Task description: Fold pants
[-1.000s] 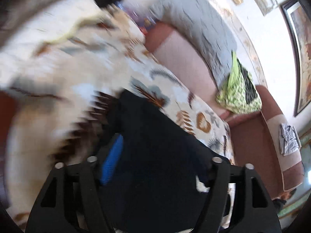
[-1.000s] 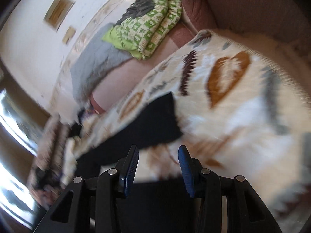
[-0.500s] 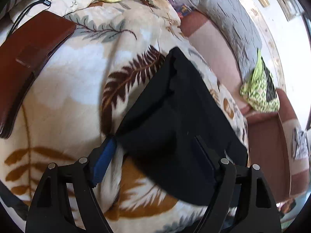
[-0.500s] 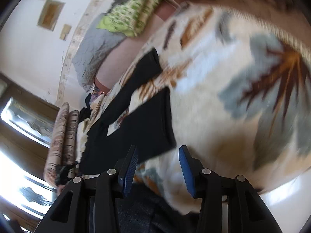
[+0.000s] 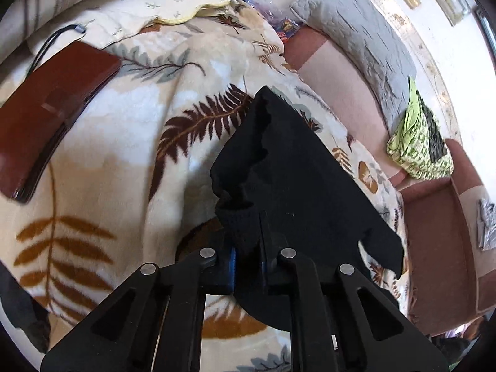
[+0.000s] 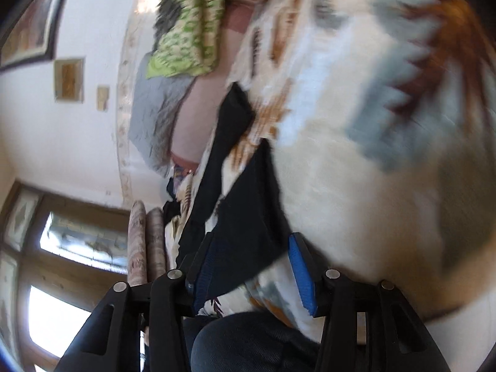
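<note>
Black pants (image 5: 297,179) lie spread on a cream leaf-patterned blanket (image 5: 124,155) over a bed. My left gripper (image 5: 246,248) is shut on a bunched waist corner of the pants and lifts it slightly off the blanket. In the right wrist view the pants (image 6: 248,217) stretch away from me. My right gripper (image 6: 251,266) is open, with a corner of the black fabric lying between its blue pads (image 6: 302,276), not clamped. The right view is blurred by motion.
A brown leather case (image 5: 46,117) with a black cord lies on the blanket at left. A pink sofa (image 5: 341,71) holds a grey quilt (image 5: 365,34) and a green patterned cloth (image 5: 418,142). A window (image 6: 62,248) and rolled fabric (image 6: 145,241) show in the right view.
My left gripper has closed on the pants corner and raised it. My right gripper has moved up to the other end, so black fabric now lies between its open fingers.
</note>
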Demonstrator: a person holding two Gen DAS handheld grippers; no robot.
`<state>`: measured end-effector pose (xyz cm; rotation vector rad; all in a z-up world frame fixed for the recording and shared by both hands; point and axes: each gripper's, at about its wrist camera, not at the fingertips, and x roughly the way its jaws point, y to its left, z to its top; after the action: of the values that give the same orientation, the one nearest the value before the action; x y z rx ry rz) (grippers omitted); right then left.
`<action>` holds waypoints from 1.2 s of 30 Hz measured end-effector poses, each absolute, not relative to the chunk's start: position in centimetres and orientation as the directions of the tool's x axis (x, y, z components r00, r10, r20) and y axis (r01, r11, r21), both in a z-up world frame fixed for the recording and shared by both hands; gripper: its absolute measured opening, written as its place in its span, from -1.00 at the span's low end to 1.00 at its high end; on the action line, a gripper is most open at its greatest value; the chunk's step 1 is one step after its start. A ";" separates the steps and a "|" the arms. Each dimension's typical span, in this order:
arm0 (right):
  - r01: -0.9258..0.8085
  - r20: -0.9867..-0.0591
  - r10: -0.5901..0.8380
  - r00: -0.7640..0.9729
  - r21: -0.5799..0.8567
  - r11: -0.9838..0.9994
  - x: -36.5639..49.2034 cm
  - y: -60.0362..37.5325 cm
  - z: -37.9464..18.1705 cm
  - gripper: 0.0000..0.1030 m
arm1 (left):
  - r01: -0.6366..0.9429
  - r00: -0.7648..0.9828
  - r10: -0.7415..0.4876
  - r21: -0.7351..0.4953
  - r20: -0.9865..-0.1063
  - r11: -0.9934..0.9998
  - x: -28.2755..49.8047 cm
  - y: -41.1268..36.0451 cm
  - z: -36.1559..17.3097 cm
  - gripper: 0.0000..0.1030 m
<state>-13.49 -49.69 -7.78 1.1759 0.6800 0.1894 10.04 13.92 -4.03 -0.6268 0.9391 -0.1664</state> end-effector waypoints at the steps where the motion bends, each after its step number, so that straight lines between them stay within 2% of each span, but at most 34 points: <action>1: 0.190 -0.396 0.485 0.780 0.888 0.419 -12.9 -49.6 -7.5 -0.47 | -0.136 0.594 -0.398 -0.574 -0.699 0.807 9.8 14.0 -4.0 -0.82; 2: 0.191 -0.413 0.489 0.768 0.877 0.441 -12.3 -49.4 -7.5 -0.92 | -0.143 0.596 -0.399 -0.581 -0.697 0.801 9.2 14.2 -4.0 -0.82; 4: 0.217 -0.496 0.436 0.751 0.809 0.547 -11.9 -49.0 -6.4 -0.92 | -0.151 0.602 -0.405 -0.596 -0.688 0.788 7.8 14.7 -3.7 -0.82; 8: 0.193 -0.519 0.423 0.742 0.771 0.607 -11.9 -49.1 -5.1 -0.92 | -0.179 0.611 -0.381 -0.589 -0.695 0.788 5.1 15.8 -3.5 -0.83; 11: 0.229 -0.600 0.431 0.674 0.724 0.651 -11.1 -48.6 -6.2 -0.92 | -0.196 0.603 -0.318 -0.523 -0.732 0.830 4.9 16.2 -4.5 -0.82; 13: 0.240 -0.622 0.418 0.662 0.704 0.668 -10.8 -48.4 -6.9 -0.93 | -0.227 0.594 -0.248 -0.455 -0.766 0.861 5.3 16.1 -5.0 -0.83; 14: 0.246 -0.632 0.389 0.671 0.684 0.687 -10.8 -48.3 -6.7 -0.93 | -0.240 0.594 -0.188 -0.395 -0.782 0.887 5.5 16.0 -4.9 -0.80; 15: 0.270 -0.649 0.343 0.679 0.655 0.706 -10.8 -48.4 -6.3 -0.93 | -0.248 0.599 -0.154 -0.365 -0.786 0.897 5.5 16.2 -4.8 -0.64; 16: 0.305 -0.673 0.276 0.686 0.610 0.731 -10.9 -48.6 -5.7 -0.93 | -0.259 0.608 -0.119 -0.338 -0.785 0.905 5.4 16.5 -4.7 -0.58; 19: 0.436 -0.752 0.022 0.659 0.405 0.803 -10.4 -48.4 -3.1 -0.88 | -0.301 0.644 0.017 -0.233 -0.764 0.925 4.7 17.2 -3.4 -0.58; 20: 0.407 -0.723 0.029 0.690 0.420 0.811 -10.2 -48.1 -2.2 -0.88 | -0.296 0.666 0.020 -0.239 -0.746 0.925 4.3 17.3 -2.8 -0.58; 22: 0.278 -0.664 0.137 0.735 0.479 0.832 -8.9 -46.9 -1.0 -0.88 | -0.257 0.713 0.007 -0.253 -0.701 0.933 3.8 16.8 -1.3 -0.58; 23: 0.211 -0.663 0.192 0.724 0.478 0.852 -7.6 -45.9 -0.7 -0.88 | -0.198 0.734 -0.033 -0.260 -0.678 0.945 3.8 15.7 -0.6 -0.54; 24: 0.175 -0.670 0.218 0.709 0.468 0.866 -6.6 -45.1 -0.7 -0.88 | -0.145 0.739 -0.078 -0.270 -0.670 0.952 3.7 14.8 -0.4 -0.38; 25: 0.127 -0.687 0.250 0.682 0.448 0.885 -5.1 -44.2 -0.8 -0.88 | -0.077 0.733 -0.139 -0.285 -0.666 0.955 3.9 13.7 -0.4 -0.18; 27: 0.082 -0.727 0.278 0.628 0.416 0.906 -3.0 -43.3 -1.6 -0.88 | 0.033 0.706 -0.234 -0.299 -0.668 0.954 4.5 11.5 -1.1 -0.15; 29: 0.121 -0.806 0.150 0.573 0.265 0.957 -1.2 -43.2 -2.8 -0.88 | 0.074 0.666 -0.249 -0.270 -0.703 0.960 5.2 9.9 -2.6 -0.15; 31: 0.133 -0.845 0.144 0.515 0.245 0.960 -0.4 -43.5 -4.1 -0.88 | 0.056 0.596 -0.242 -0.261 -0.766 0.964 6.1 9.3 -5.4 -0.15; 32: 0.132 -0.833 0.170 0.526 0.278 0.952 -0.4 -44.0 -4.0 -0.79 | 0.044 0.580 -0.241 -0.266 -0.778 0.963 6.2 9.5 -6.3 -0.15; 33: 0.126 -0.830 0.198 0.521 0.305 0.944 -0.3 -44.1 -4.0 -0.70 | 0.055 0.623 -0.244 -0.269 -0.744 0.962 5.6 9.7 -6.5 -0.12; 35: 0.086 -0.796 0.289 0.532 0.390 0.917 -0.6 -44.5 -4.2 -0.07 | 0.067 0.635 -0.263 -0.287 -0.727 0.956 5.1 9.7 -6.5 0.04; 36: 0.060 -0.778 0.326 0.538 0.421 0.905 -0.8 -44.4 -4.1 0.05 | 0.076 0.642 -0.275 -0.297 -0.716 0.952 5.0 9.8 -6.6 0.17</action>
<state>-0.83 -44.36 -4.10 0.4277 0.9983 0.1643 4.99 9.78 -6.58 -0.2503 0.8524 -0.2018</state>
